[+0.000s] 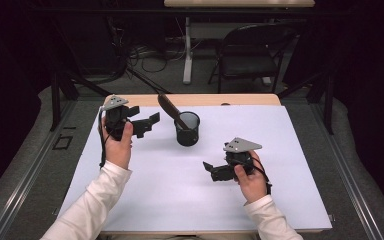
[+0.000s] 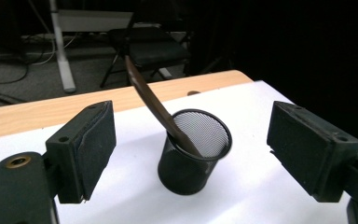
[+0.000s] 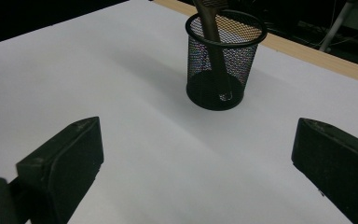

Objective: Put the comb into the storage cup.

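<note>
Two grippers, jaws wide apart and empty, flank a black mesh cup [image 1: 187, 129].
High view: left gripper [image 1: 147, 121], right gripper [image 1: 209, 168], cup mid-sheet on white paper [image 1: 180, 185]. Left gripper view: brown comb [image 2: 149, 98] leans out of the cup. Right gripper view: no readable writing.

we cannot tell what the brown tool [image 3: 213, 28] in the mesh cup [image 3: 223, 60] is: its top is cut off by the upper edge of the right gripper view, and its lower end blurs behind the mesh. the person's forearms [image 1: 87, 210] run off the bottom of the high view
</note>
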Demonstrator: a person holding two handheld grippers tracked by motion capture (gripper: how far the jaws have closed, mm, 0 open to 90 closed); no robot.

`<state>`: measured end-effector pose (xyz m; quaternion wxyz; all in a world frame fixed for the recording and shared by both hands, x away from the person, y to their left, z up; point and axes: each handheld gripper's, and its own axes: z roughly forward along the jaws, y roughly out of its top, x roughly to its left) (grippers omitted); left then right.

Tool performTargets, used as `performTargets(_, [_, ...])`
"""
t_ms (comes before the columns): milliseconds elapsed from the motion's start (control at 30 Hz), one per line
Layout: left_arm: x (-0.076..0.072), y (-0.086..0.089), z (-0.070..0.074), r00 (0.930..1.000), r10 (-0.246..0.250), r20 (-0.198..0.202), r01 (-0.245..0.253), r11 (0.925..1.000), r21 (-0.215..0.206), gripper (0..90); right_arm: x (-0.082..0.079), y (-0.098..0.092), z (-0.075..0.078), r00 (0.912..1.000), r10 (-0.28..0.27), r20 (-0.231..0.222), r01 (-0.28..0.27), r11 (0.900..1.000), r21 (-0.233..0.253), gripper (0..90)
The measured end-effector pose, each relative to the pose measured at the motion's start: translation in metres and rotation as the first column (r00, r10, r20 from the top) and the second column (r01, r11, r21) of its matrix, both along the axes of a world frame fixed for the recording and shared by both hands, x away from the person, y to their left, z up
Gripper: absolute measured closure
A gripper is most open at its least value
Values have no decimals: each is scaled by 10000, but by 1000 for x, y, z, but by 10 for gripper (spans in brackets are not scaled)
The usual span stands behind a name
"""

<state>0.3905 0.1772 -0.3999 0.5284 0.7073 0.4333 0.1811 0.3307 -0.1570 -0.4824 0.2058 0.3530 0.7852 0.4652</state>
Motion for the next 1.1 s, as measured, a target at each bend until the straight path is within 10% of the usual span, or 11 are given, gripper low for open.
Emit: performTargets(1100, [-48,-6,-6,9703,-2351,573,2288,9685,985,161,-1,-1,2,10000,-24,23,24,9999,106,22])
